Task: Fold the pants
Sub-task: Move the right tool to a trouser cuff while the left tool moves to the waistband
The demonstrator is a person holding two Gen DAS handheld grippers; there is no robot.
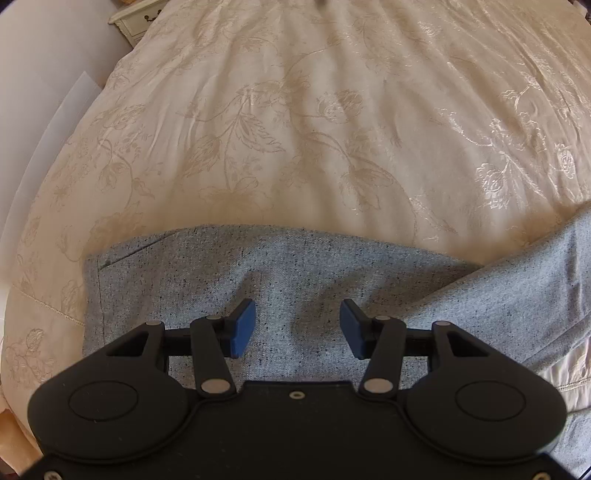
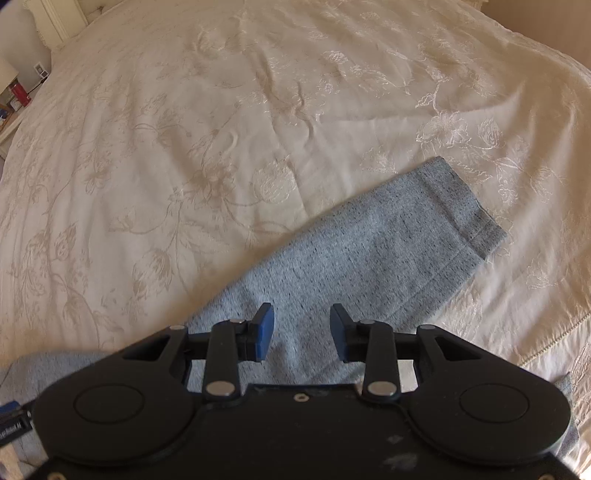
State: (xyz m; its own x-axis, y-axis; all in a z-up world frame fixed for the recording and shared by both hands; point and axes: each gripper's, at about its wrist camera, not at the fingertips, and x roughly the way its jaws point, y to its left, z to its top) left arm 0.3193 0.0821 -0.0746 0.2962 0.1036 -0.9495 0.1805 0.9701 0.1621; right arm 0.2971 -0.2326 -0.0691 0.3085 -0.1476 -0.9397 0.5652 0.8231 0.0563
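Note:
Grey speckled pants (image 1: pixel 280 280) lie flat on a cream floral bedspread (image 1: pixel 295 129). In the left wrist view the waist end with a pocket seam shows, and a leg runs off to the right. My left gripper (image 1: pixel 298 328) hovers over this part, open, with nothing between its blue pads. In the right wrist view a pant leg (image 2: pixel 369 251) stretches up and to the right, ending in a hemmed cuff (image 2: pixel 465 206). My right gripper (image 2: pixel 302 332) is above the leg, open about halfway, its pads holding no cloth.
The bedspread (image 2: pixel 221 129) spreads wide beyond the pants. A white nightstand (image 1: pixel 136 18) stands at the bed's far left corner. In the right wrist view a red object (image 2: pixel 20 94) sits on furniture at the left edge.

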